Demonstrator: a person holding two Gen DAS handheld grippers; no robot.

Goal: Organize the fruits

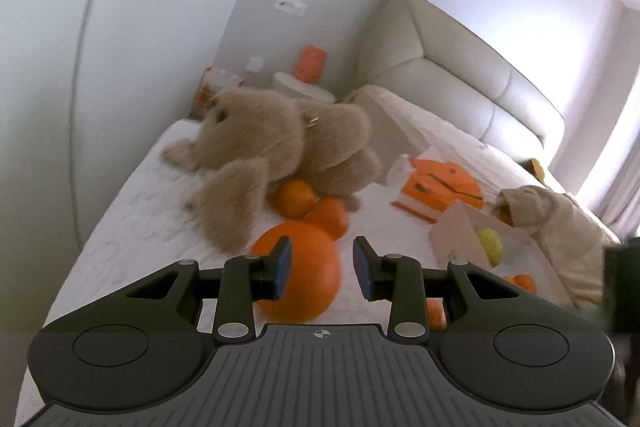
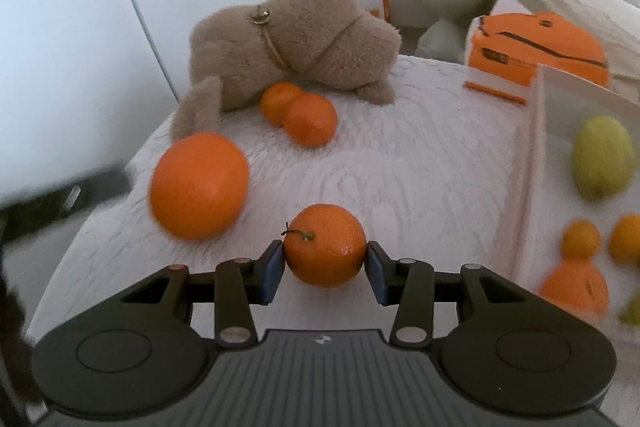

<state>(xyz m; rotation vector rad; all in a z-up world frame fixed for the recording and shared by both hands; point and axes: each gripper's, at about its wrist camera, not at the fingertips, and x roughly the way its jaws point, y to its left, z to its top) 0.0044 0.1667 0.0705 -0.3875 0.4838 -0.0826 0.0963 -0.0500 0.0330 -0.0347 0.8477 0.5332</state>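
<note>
My right gripper (image 2: 325,267) is shut on a small stemmed orange (image 2: 325,251), held just above the white bed. A large orange (image 2: 199,185) lies to its left, also in the left wrist view (image 1: 298,269). My left gripper (image 1: 322,267) is open above that large orange, which sits partly behind the left finger. Two smaller oranges (image 2: 300,113) lie against a plush toy; they show in the left wrist view (image 1: 310,207) too. A white box (image 2: 538,147) at the right holds a green-yellow fruit (image 2: 602,157) and several oranges (image 2: 582,239).
A large tan plush toy (image 1: 272,147) lies across the bed (image 1: 132,219). An orange bag (image 2: 536,47) sits on the bed behind the box. A second plush (image 1: 560,223) lies at the far right. Headboard, pillow and a bedside table stand behind.
</note>
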